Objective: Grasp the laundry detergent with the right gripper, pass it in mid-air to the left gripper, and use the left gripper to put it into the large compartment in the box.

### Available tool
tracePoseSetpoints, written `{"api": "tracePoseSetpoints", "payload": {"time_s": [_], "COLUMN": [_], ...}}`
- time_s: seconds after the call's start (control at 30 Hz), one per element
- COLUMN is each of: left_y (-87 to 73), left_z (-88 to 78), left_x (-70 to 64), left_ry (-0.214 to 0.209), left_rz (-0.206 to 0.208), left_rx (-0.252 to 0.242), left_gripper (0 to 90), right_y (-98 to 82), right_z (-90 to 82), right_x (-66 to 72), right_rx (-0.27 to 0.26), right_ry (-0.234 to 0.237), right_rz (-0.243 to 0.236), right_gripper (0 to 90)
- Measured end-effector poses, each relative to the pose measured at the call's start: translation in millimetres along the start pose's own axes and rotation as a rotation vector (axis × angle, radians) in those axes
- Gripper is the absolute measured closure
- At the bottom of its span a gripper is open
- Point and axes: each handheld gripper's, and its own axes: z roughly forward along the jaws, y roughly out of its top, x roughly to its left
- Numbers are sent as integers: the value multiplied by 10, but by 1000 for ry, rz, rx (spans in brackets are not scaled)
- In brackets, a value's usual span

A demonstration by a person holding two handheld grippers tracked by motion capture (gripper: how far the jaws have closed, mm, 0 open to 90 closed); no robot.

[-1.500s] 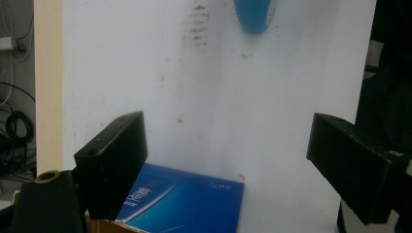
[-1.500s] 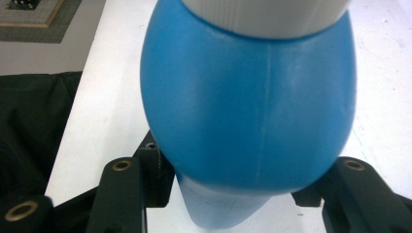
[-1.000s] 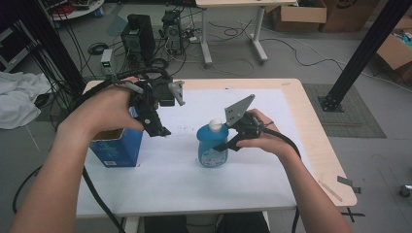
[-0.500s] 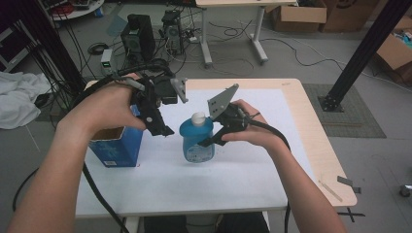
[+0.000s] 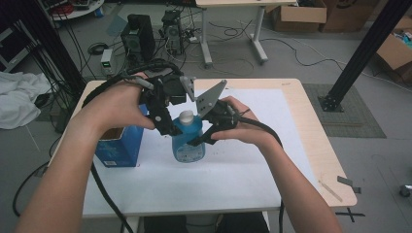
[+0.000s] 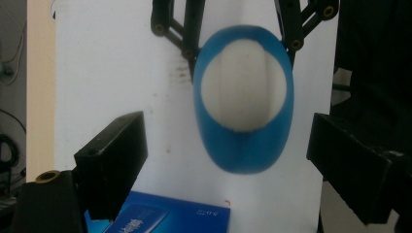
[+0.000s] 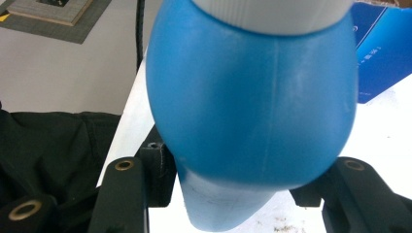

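Two sets of tongs at work over the white-covered worktop. Right tongs pinch the blue bottle low on its body; in the right gripper view both black jaws flank its sides, bottle tipped toward the lens. It looks lifted clear of the worktop, though the base is hard to read from above.

Left tongs hang directly over the bottle's white cap, jaws spread wide, not touching it. Open blue box stands just left of the bottle, near the worktop's left edge.

Judgement on progress: pickup done, bottle brought close to the box and under the left tongs. Left to do, as it appears: either a handover or grip on the cap, then placing the bottle, likely into the box. Roughly midway.
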Motion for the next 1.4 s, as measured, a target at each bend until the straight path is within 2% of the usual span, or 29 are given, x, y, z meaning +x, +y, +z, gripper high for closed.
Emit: {"api": "tracePoseSetpoints", "payload": {"time_s": [0.23, 0.7, 0.9, 1.13, 1.4], "left_y": [58, 142, 166, 173, 175], "left_z": [63, 163, 192, 209, 215], "left_x": [-6, -9, -3, -9, -7], "left_ry": [-12, -27, -43, -54, -56], "left_rz": [8, 1, -8, -4, -4], "left_rx": [7, 21, 22, 28, 25], "left_gripper": [154, 165, 195, 256, 287], "right_y": [55, 58, 51, 46, 37], "right_z": [-18, -63, -72, -84, -91], "right_x": [8, 18, 36, 37, 46], "right_rx": [-6, -12, -6, -14, -8], "right_ry": [3, -1, 2, 4, 5], "right_rz": [-4, -1, 17, 5, 13], "right_gripper": [467, 467, 466, 466, 466]}}
